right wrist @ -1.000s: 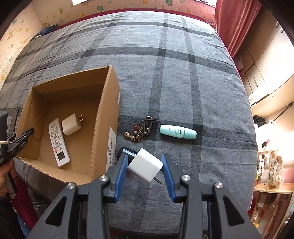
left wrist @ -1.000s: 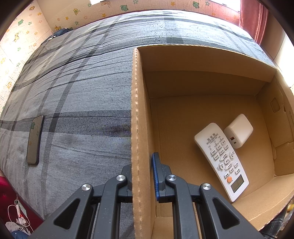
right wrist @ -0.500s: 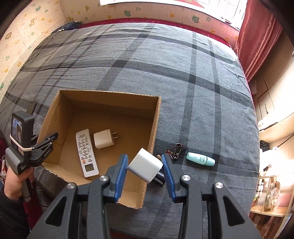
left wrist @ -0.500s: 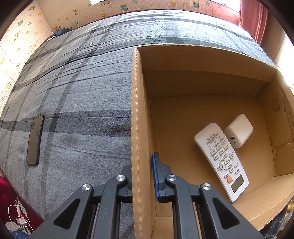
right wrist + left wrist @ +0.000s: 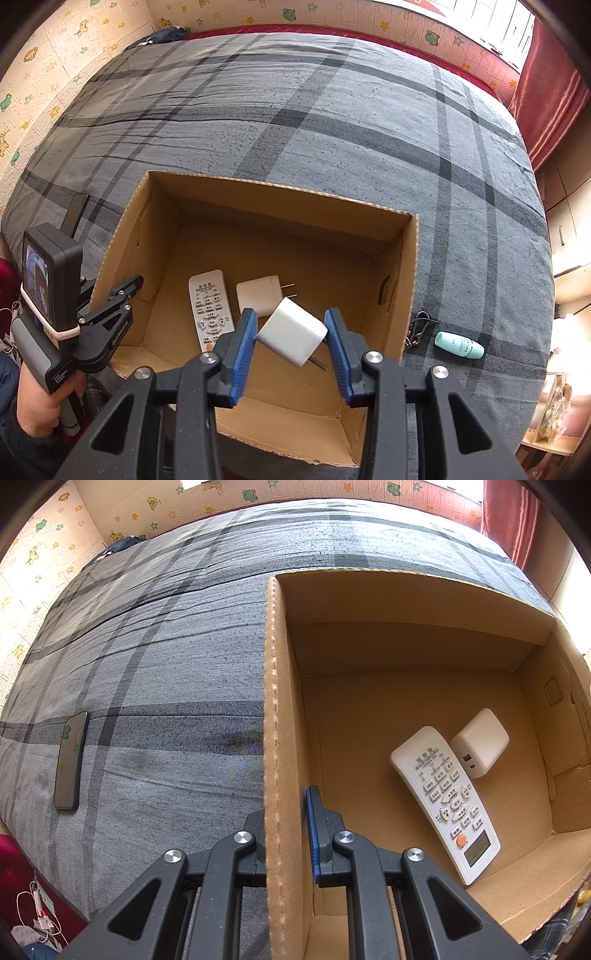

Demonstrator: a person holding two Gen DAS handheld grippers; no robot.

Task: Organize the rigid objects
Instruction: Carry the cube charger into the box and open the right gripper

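An open cardboard box (image 5: 402,258) sits on the grey plaid bed. Inside lie a white remote (image 5: 208,306) and a white charger (image 5: 260,295); both also show in the left wrist view, the remote (image 5: 443,790) and the charger (image 5: 480,747). My right gripper (image 5: 291,338) is shut on a second white charger plug (image 5: 293,334), held above the box's inside. My left gripper (image 5: 286,823) is shut on the box's left wall (image 5: 275,701), one finger inside, one outside; it also shows in the right wrist view (image 5: 122,291).
A dark phone (image 5: 70,760) lies on the bed left of the box. A teal bottle (image 5: 458,345) and a key ring (image 5: 419,326) lie on the bed right of the box. The bed's front edge is close below.
My right gripper has carried the white plug leftward from over the bed to above the box's inside. My left gripper has kept its hold on the box wall.
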